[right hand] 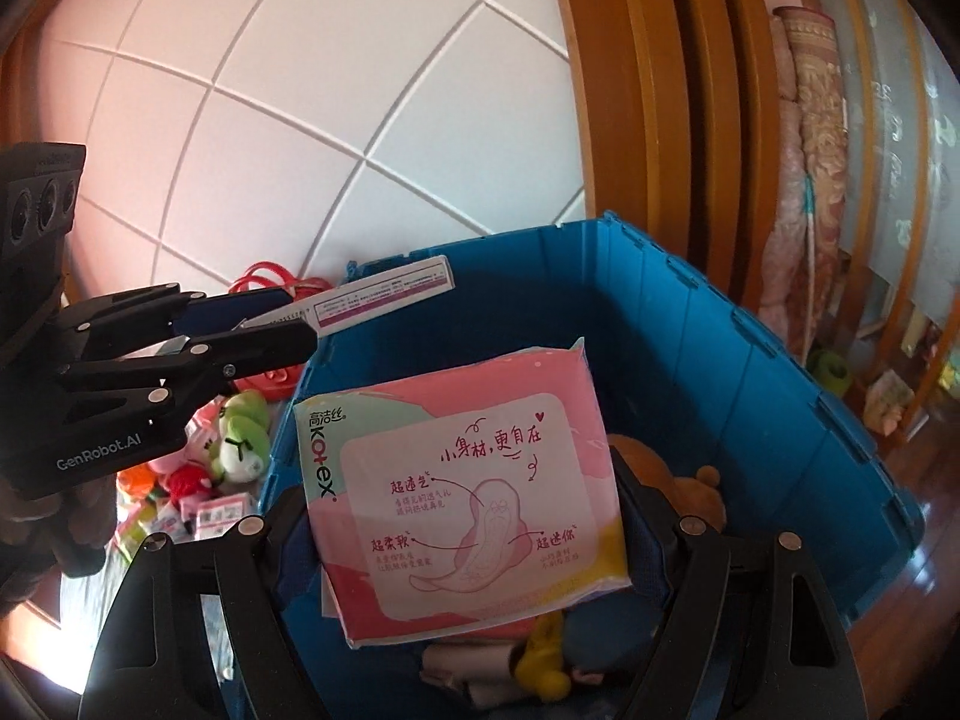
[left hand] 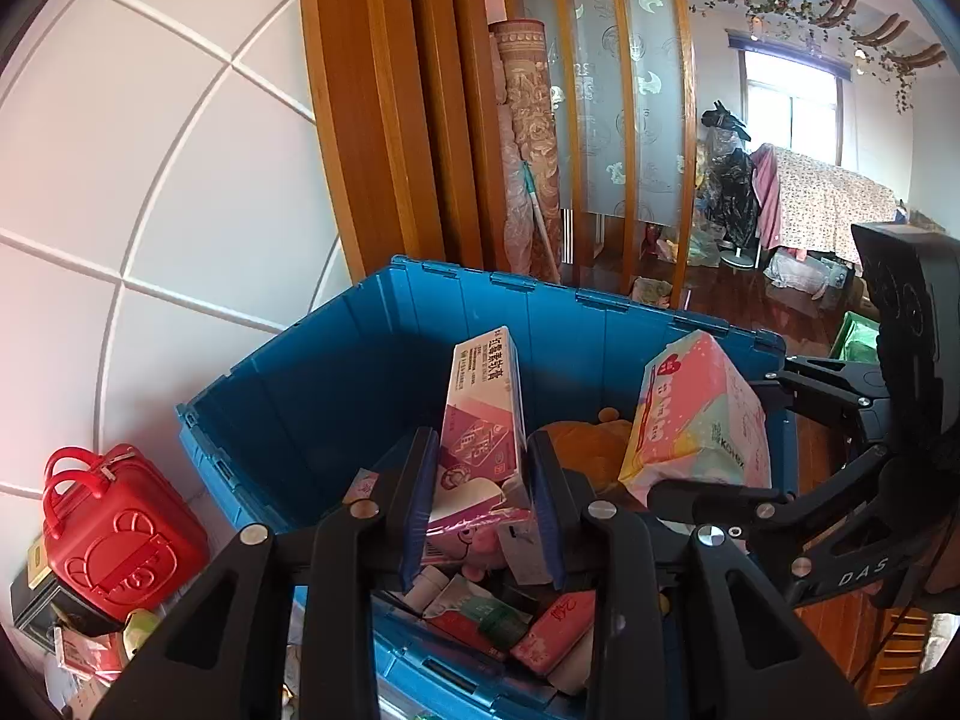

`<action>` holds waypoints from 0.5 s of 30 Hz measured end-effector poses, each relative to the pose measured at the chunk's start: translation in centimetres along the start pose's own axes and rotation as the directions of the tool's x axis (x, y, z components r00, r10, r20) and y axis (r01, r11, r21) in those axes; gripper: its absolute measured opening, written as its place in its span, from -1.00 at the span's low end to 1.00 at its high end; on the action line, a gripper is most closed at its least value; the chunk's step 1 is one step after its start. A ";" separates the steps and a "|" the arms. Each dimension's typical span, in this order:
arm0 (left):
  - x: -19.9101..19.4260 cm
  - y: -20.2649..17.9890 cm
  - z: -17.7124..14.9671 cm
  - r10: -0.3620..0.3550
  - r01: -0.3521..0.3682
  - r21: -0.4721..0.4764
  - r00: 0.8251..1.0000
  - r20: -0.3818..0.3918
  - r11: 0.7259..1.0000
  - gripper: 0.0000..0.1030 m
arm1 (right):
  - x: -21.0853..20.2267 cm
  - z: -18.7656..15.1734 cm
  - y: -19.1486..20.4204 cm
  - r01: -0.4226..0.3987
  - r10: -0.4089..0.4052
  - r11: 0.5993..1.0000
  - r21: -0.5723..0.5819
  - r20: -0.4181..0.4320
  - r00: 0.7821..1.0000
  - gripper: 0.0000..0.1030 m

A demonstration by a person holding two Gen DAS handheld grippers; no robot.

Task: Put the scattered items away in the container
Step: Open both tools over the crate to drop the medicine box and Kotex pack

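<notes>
Left gripper point(left hand: 483, 480) jaws clenched on a slim ointment box point(left hand: 480, 414); right gripper point(right hand: 462, 540) jaws clenched on a pink Kotex pack point(right hand: 468, 498). Both items held above the blue crate point(left hand: 336, 384).

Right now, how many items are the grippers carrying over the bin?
2. The slim ointment box is clamped in the left gripper; the pink pad pack sits between the right gripper's pads. Both are above the blue bin.
</notes>
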State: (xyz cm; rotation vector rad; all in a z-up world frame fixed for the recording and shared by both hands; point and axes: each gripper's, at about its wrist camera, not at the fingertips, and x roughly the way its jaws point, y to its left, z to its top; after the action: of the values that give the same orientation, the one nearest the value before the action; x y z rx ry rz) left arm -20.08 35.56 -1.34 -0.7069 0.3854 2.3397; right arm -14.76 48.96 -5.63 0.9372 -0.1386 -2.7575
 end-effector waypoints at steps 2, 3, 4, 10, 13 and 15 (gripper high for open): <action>0.2 -0.1 0.1 -0.008 0.008 -0.004 1.000 0.002 1.000 -0.42 | 0.1 -0.1 -0.3 0.006 -0.006 1.000 0.003 -0.003 1.000 0.57; 0.2 0.0 0.2 -0.016 0.016 -0.015 1.000 0.006 1.000 -0.42 | 0.1 -0.1 -0.3 0.011 -0.011 1.000 0.002 -0.003 1.000 0.57; 0.2 0.2 0.3 -0.024 0.024 -0.032 1.000 0.012 0.999 -0.38 | 0.1 0.0 -0.2 0.020 -0.020 1.000 -0.002 -0.002 1.000 0.60; -1.2 2.6 0.0 -0.015 0.023 -0.154 0.999 0.051 0.988 1.00 | 1.1 0.2 -0.3 0.069 -0.070 0.998 -0.003 -0.002 0.998 0.99; -1.9 4.4 -1.8 0.049 -0.046 -0.179 0.999 0.015 0.983 1.00 | 1.0 0.3 0.0 0.037 -0.037 0.999 0.001 0.018 0.999 0.99; -2.6 5.9 -3.6 0.091 -0.093 -0.205 0.996 -0.019 0.974 1.00 | 1.0 0.3 0.8 -0.007 0.008 1.000 -0.013 0.029 1.000 0.99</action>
State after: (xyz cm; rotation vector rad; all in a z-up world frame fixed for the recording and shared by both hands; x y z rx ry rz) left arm -20.98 28.31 -2.26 -0.8136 0.1843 2.4894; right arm -15.63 47.97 -5.84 0.8924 -0.1283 -2.7623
